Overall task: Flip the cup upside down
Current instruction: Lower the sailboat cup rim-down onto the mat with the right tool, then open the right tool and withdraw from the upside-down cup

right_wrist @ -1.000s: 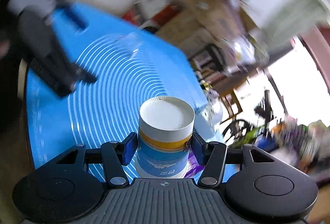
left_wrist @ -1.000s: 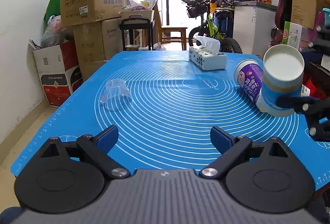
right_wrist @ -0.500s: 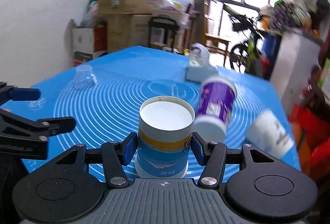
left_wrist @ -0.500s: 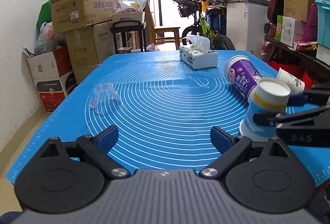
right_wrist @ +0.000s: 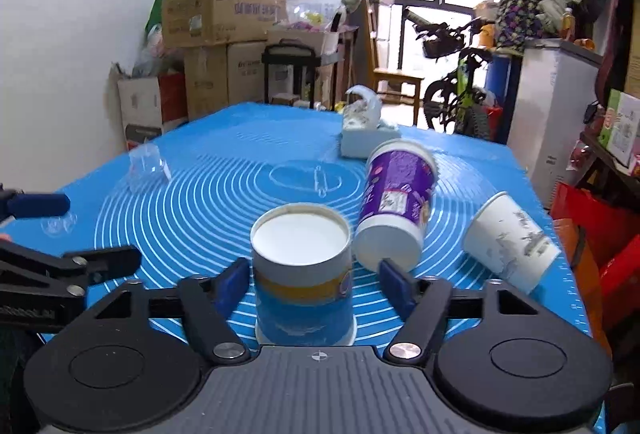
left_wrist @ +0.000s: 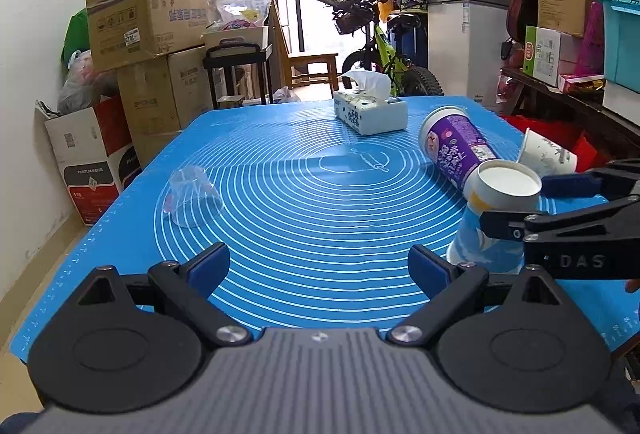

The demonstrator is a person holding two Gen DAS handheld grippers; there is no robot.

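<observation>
A blue, yellow and white paper cup stands upside down on the blue mat, white base up. It also shows in the left wrist view. My right gripper is open around it, with a gap on each side between fingers and cup. My left gripper is open and empty over the mat's near edge, left of the cup. A clear plastic cup lies on the mat at the left.
A purple cup lies on its side just behind the blue cup. A white printed cup lies on its side at the right edge. A tissue box stands at the back. Boxes, a bicycle and shelves surround the table.
The right gripper swung the cup round and set it upside down on the mat, then opened its fingers. The left gripper stayed open and nearly still.
</observation>
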